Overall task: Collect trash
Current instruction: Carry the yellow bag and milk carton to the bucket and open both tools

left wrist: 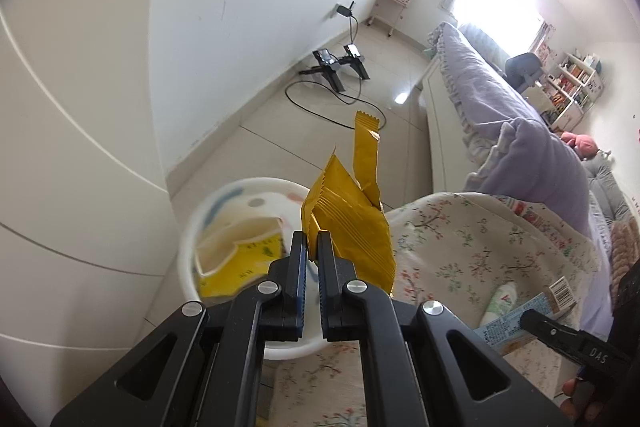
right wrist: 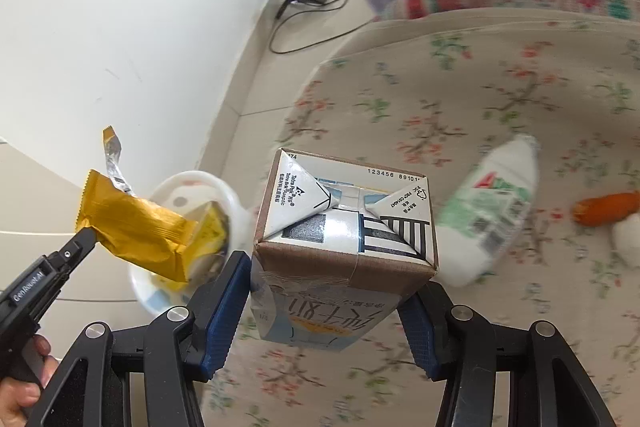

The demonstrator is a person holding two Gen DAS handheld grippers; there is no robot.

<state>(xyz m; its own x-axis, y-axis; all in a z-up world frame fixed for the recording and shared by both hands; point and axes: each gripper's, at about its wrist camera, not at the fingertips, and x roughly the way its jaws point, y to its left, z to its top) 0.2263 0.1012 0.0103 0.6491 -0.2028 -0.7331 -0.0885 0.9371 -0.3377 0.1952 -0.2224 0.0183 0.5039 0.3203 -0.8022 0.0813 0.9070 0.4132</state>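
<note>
My left gripper [left wrist: 313, 241] is shut on a yellow snack wrapper [left wrist: 352, 215] and holds it above the rim of a white bin [left wrist: 188, 239]. The bin holds a yellow carton [left wrist: 240, 259]. In the right wrist view the left gripper [right wrist: 86, 233] shows at the left with the wrapper [right wrist: 136, 227] over the bin [right wrist: 228, 199]. My right gripper [right wrist: 330, 299] is shut on a milk carton [right wrist: 344, 223] and holds it above the floral cloth [right wrist: 500, 99]. A white plastic bottle [right wrist: 492, 215] lies on the cloth; it also shows in the left wrist view [left wrist: 500, 301].
An orange peel [right wrist: 608, 213] lies at the right on the cloth. A purple quilt [left wrist: 520, 143] covers the bed behind. Black devices and a cable [left wrist: 336, 67] lie on the tiled floor by the white wall [left wrist: 260, 7].
</note>
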